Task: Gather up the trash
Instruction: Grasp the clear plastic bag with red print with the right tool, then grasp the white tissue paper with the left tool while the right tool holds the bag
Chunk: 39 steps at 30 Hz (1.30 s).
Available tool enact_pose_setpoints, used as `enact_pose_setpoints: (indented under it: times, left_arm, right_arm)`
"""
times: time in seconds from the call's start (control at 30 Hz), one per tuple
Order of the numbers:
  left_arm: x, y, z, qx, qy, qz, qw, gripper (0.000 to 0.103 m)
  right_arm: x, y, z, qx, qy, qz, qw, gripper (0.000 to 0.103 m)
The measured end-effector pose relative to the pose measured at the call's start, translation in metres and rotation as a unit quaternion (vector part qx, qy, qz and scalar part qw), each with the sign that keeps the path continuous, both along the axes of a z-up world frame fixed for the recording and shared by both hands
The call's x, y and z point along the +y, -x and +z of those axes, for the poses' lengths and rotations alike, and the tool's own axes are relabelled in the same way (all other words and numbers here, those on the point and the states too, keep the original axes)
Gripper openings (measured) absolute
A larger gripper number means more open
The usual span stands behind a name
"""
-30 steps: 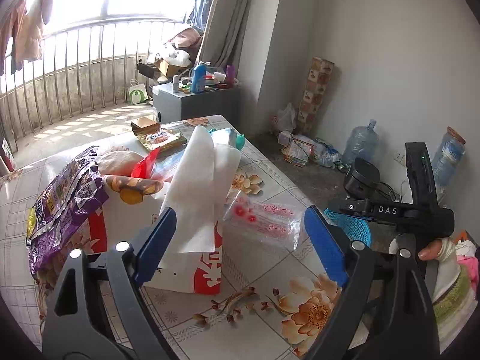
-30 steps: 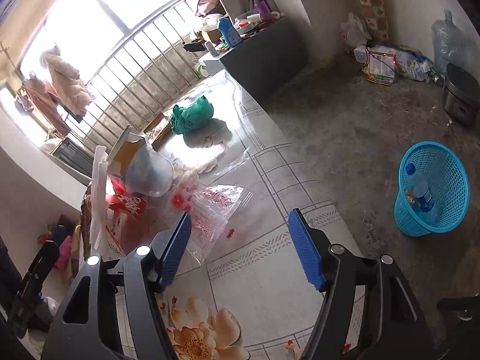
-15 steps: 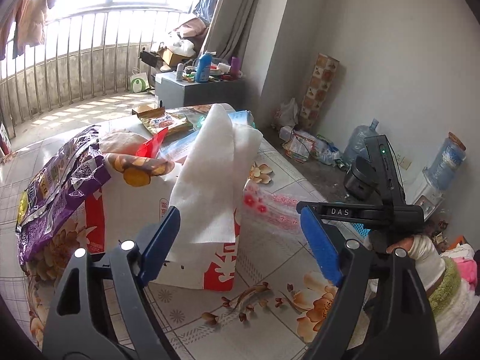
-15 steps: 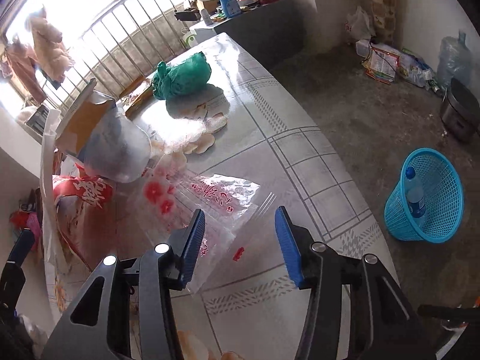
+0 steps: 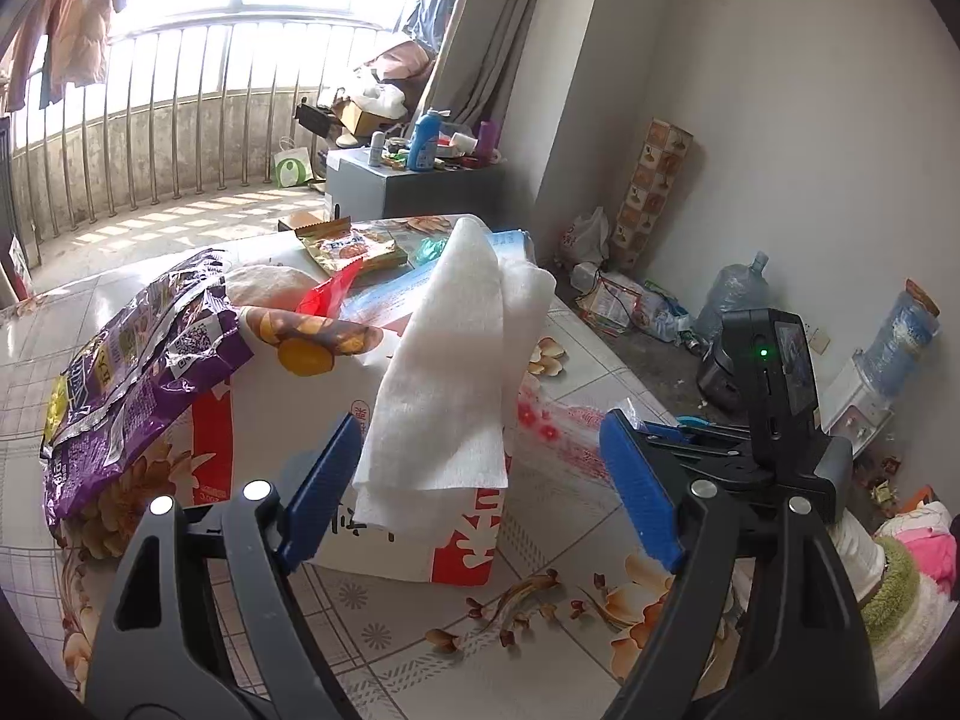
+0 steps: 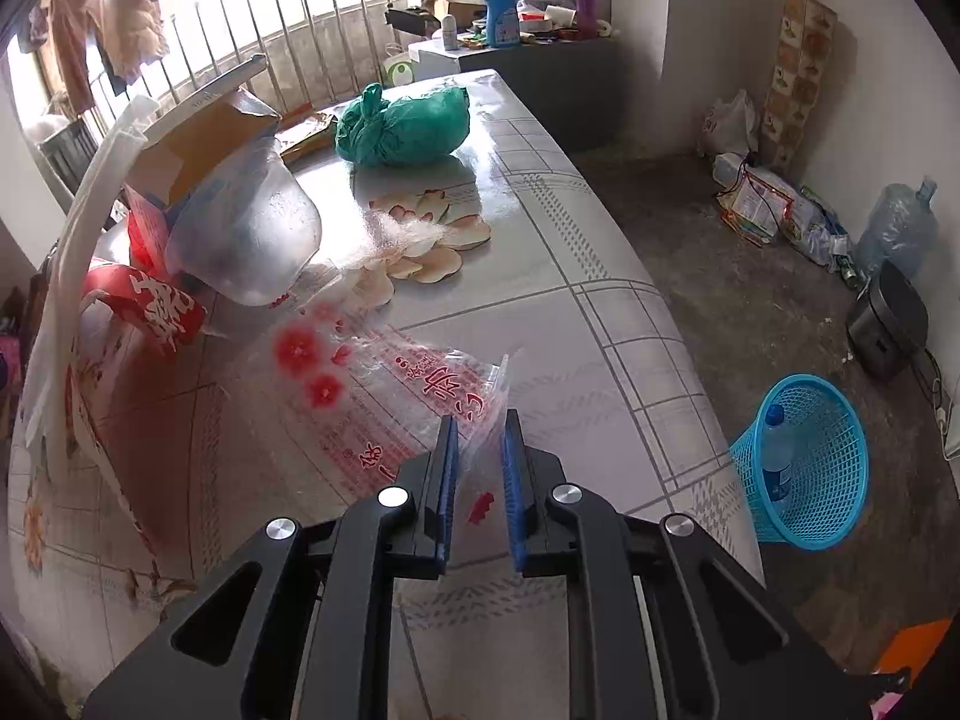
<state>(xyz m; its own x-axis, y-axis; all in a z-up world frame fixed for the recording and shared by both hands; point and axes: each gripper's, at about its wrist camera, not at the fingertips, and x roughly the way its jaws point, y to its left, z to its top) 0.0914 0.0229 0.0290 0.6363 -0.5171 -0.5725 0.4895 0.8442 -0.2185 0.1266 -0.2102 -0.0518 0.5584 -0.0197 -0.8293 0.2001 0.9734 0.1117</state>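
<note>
A clear plastic bag with red flowers and red print [image 6: 384, 396] lies flat on the tiled table [image 6: 600, 336]; it also shows in the left wrist view [image 5: 558, 426]. My right gripper [image 6: 480, 468] has its jaws nearly closed around the bag's near corner. My left gripper [image 5: 480, 480] is open and empty, in front of a red and white carton [image 5: 420, 516] draped with a white tissue [image 5: 456, 372]. A blue mesh bin [image 6: 804, 456] holding a plastic bottle stands on the floor to the right.
A purple snack wrapper [image 5: 138, 372] lies on the carton's left. A tied green bag [image 6: 402, 126] sits at the table's far end, a clear jar [image 6: 246, 234] beside the carton. Water jugs [image 6: 894, 228] and litter line the wall.
My right gripper moved down and forward onto the clear bag and its jaws closed from wide open to nearly shut on the bag's corner. My left gripper drifted slightly, staying open.
</note>
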Motion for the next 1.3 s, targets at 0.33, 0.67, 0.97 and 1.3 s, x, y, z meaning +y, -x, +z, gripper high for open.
enact_pose_setpoints:
  times: [0.33, 0.67, 0.97, 1.3]
  left_arm:
    - [-0.005, -0.011, 0.003, -0.017, -0.026, 0.024, 0.9992, 0.063]
    - [-0.016, -0.041, -0.016, 0.031, -0.049, 0.040, 0.9975, 0.040]
    - [-0.001, -0.043, -0.020, 0.057, -0.012, 0.044, 0.9973, 0.010]
    - [0.014, -0.026, 0.009, 0.025, 0.038, 0.030, 0.9985, 0.003]
  right_arm:
    - [-0.021, 0.026, 0.030, -0.055, -0.050, -0.017, 0.997, 0.012]
    - [-0.028, 0.029, 0.044, -0.080, -0.086, -0.016, 0.993, 0.012]
    - [-0.029, 0.033, 0.051, -0.096, -0.088, -0.015, 0.991, 0.012]
    - [-0.036, 0.042, 0.064, -0.120, -0.084, -0.021, 0.989, 0.012]
